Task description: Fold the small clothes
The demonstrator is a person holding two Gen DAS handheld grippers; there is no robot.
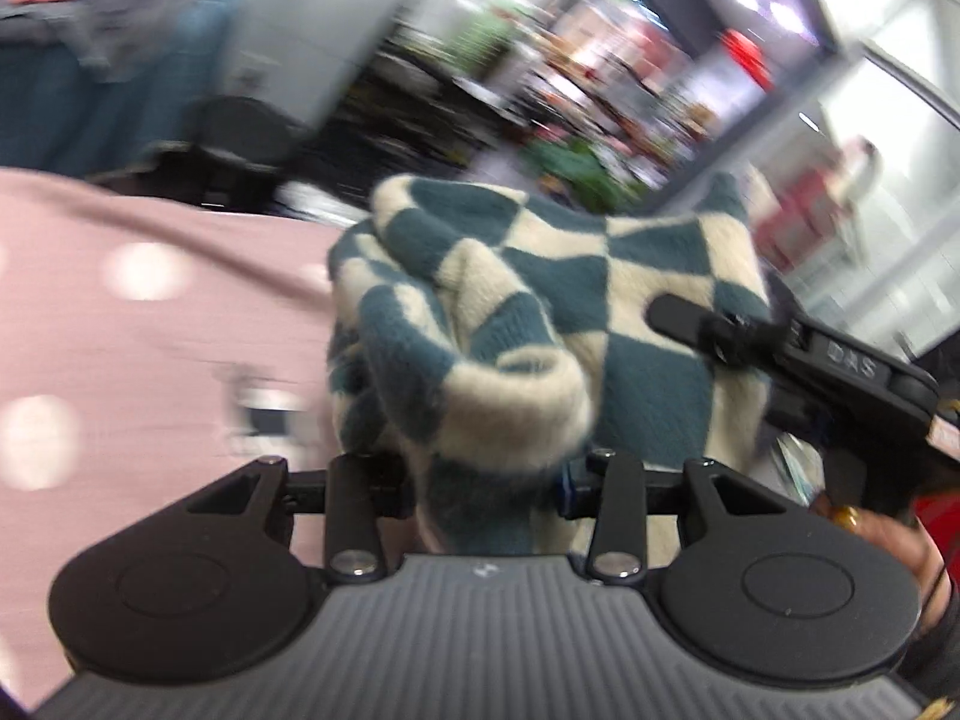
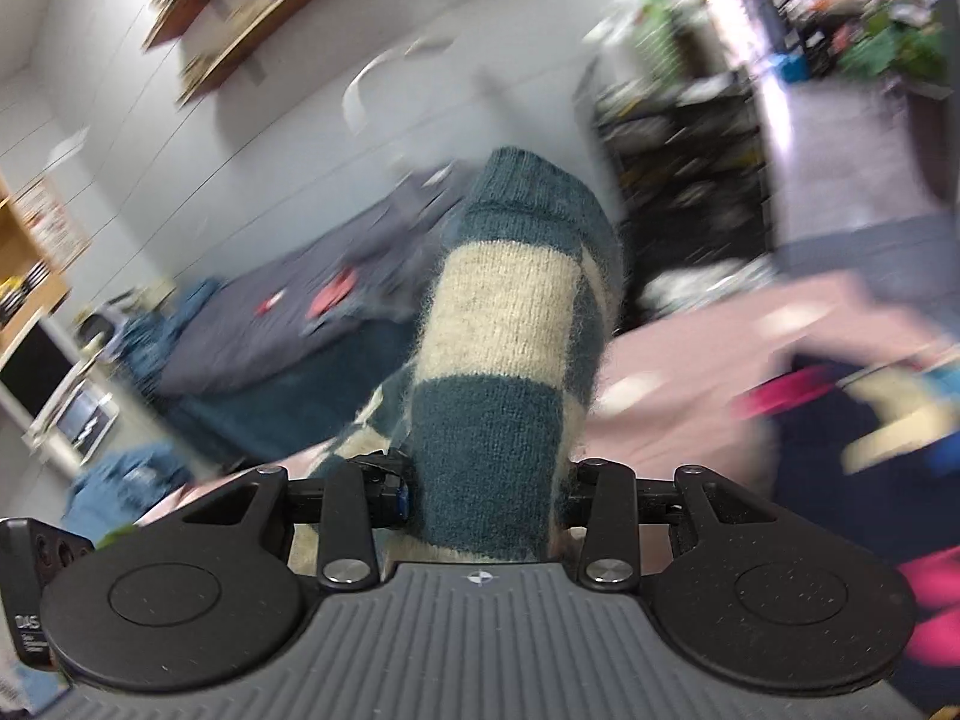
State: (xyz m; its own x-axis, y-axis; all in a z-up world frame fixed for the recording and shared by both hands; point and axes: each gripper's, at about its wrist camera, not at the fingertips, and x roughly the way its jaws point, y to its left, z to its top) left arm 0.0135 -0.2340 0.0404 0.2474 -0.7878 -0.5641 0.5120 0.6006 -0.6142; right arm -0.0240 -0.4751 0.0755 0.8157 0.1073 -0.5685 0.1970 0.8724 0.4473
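Note:
A teal and cream checked knit garment [image 1: 540, 324] is bunched up in the air above a pink dotted sheet [image 1: 120, 348]. My left gripper [image 1: 486, 480] is shut on its lower edge; the fingertips are buried in the knit. My right gripper shows in the left wrist view [image 1: 780, 348] at the right, gripping the same garment. In the right wrist view my right gripper [image 2: 486, 498] is shut on a fold of the checked knit [image 2: 510, 330], which rises upright in front of the camera. Both views are motion-blurred.
The pink dotted sheet [image 2: 690, 372] covers the work surface. Dark blue and pink clothes [image 2: 840, 420] lie at the right on it. A grey-covered bed [image 2: 270, 330] with clothes stands behind. Shelves and a cluttered room lie beyond.

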